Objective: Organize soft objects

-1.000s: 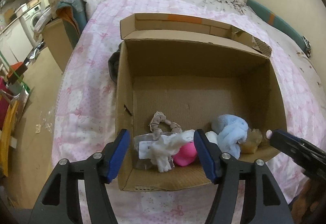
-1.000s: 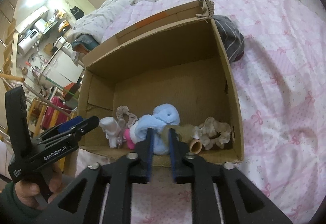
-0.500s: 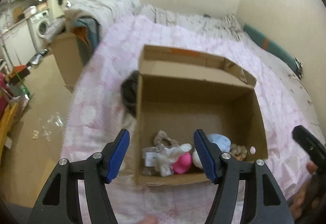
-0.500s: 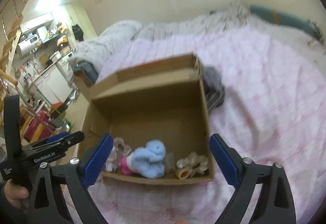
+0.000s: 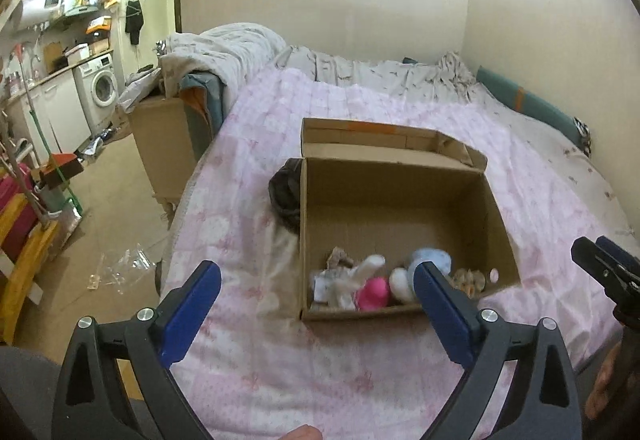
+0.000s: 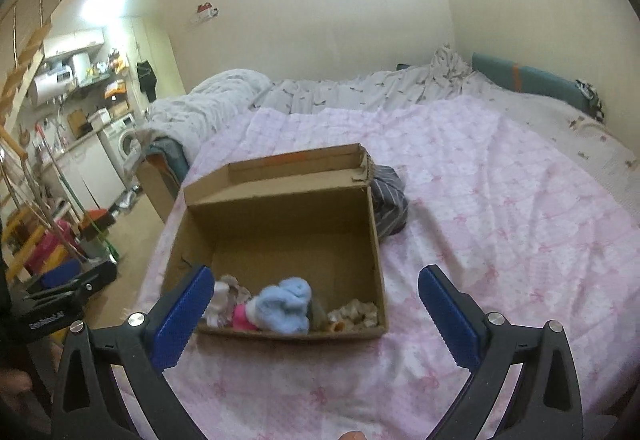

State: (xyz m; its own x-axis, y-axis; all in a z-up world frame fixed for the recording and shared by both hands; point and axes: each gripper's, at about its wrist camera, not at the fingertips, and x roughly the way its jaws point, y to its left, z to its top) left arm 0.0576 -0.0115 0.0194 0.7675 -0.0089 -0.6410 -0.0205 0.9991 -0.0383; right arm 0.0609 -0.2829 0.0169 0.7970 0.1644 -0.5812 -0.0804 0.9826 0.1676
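Note:
An open cardboard box (image 5: pixel 400 183) (image 6: pixel 280 215) sits on the pink bed cover. Along its near wall lie soft items: a light blue plush (image 5: pixel 434 260) (image 6: pixel 286 304), a pink item (image 5: pixel 374 292) (image 6: pixel 242 318), a white cloth (image 5: pixel 352 278), and beige scrunchies (image 5: pixel 468 276) (image 6: pixel 356 312). My left gripper (image 5: pixel 318 300) is open and empty, held back from the box's near side. My right gripper (image 6: pixel 314 304) is open and empty, also back from the box; it shows at the right edge of the left wrist view (image 5: pixel 604 264).
A dark striped garment (image 6: pixel 390 199) (image 5: pixel 286 191) lies on the bed against the box's side. A rumpled grey duvet (image 5: pixel 224 47) is at the bed's head. The bed's left edge drops to a floor with a cardboard crate (image 5: pixel 160 143) and clutter.
Both grippers have pulled back and risen away from the box. The right gripper, shut a second ago at the box's near wall, has opened wide. The soft items stay in the box.

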